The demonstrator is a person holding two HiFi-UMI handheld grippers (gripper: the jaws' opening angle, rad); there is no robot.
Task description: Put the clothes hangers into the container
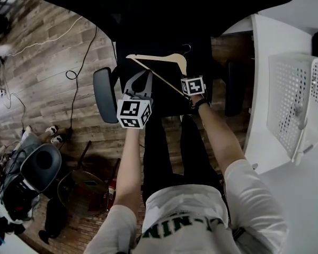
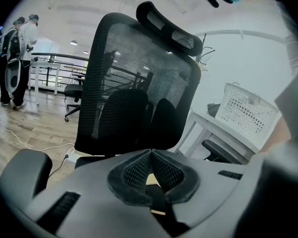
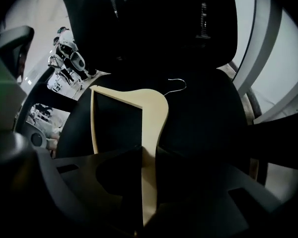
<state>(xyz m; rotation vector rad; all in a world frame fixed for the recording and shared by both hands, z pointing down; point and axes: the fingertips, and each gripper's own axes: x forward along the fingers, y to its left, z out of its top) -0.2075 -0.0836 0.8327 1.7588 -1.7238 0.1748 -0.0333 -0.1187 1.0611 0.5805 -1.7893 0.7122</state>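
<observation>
A pale wooden clothes hanger (image 1: 159, 58) (image 3: 149, 113) with a wire hook lies on the black seat of an office chair (image 1: 104, 94). My right gripper (image 1: 188, 91) (image 3: 148, 155) points steeply down and is shut on one arm of the hanger, which fills the gap between its jaws. My left gripper (image 1: 143, 78) (image 2: 150, 152) hangs just left of it over the seat, facing the chair's mesh back (image 2: 139, 83); its pads meet at the tip, and nothing is seen held. The white perforated container (image 1: 291, 99) (image 2: 246, 113) stands on a white table to the right.
The white table (image 1: 265, 62) borders the chair on the right. Cables (image 1: 77, 62) run over the wooden floor on the left, and bags and gear (image 1: 26, 179) lie at the lower left. People (image 2: 20, 58) stand far off.
</observation>
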